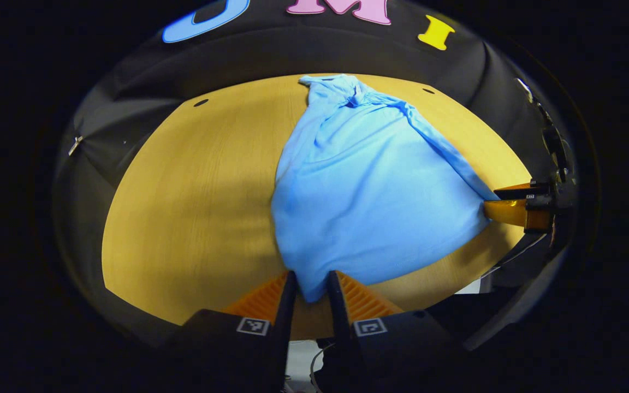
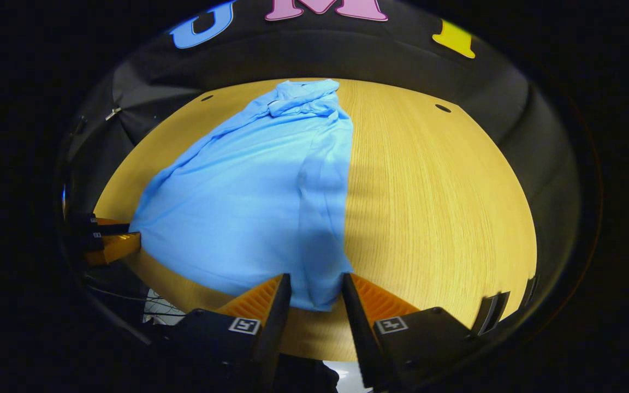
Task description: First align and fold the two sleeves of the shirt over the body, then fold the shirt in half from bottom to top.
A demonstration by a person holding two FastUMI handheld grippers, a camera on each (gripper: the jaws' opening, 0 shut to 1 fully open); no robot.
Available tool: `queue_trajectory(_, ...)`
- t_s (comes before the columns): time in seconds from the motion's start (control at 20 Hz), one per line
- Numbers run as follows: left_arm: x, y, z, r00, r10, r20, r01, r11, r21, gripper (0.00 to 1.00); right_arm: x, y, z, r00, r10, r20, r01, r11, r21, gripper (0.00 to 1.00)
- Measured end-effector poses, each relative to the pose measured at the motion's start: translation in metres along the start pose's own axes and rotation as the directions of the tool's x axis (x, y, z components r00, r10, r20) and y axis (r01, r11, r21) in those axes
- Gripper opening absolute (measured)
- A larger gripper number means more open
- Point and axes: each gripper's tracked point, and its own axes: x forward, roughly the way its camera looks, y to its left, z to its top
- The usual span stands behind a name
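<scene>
A light blue shirt (image 1: 369, 191) was laid on the wooden tabletop (image 1: 194, 207), its collar end bunched toward 12 o'clock at the far edge and its hem drawn toward 6 o'clock. Going left to right, the left corner of the hem was seen pinched in the left gripper (image 1: 310, 289), whose jaws stood narrow with a fold of cloth between them. From that corner the fabric was stretched across toward 3 o'clock in the left gripper view, where the other corner was held. There the right gripper (image 2: 315, 292) was closed on the hem with slightly wider jaws, cloth pressed between both sides as far as could be told.

The shirt was judged thin, soft and limp: light to lift, prone to sagging and wrinkling, likely to slide on the smooth wood. The sleeves were not clearly laid out; they appeared bunched near the collar. A sleeve was best taken at its cuff or outer seam, and the cloth kept taut.
</scene>
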Motion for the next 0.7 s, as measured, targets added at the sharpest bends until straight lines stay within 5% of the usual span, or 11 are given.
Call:
queue_trajectory(0.15,0.004,-0.004,0.006,1.0,0.01,0.001,-0.01,1.0,0.017,0.07,0.0,0.008,0.001,1.0,0.03,0.0,-0.03,0.999,0.018,0.13)
queue_trajectory(0.45,-0.005,-0.005,0.026,0.999,-0.006,0.053,0.008,0.999,-0.048,0.06,-0.01,0.01,0.016,0.997,0.063,0.05,-0.068,0.991,0.117,0.06)
queue_trajectory(0.7,-0.012,0.0,0.108,0.981,0.006,0.196,0.008,0.998,-0.069,0.06,-0.021,-0.001,0.086,0.981,0.059,0.184,-0.087,0.986,0.144,0.05)
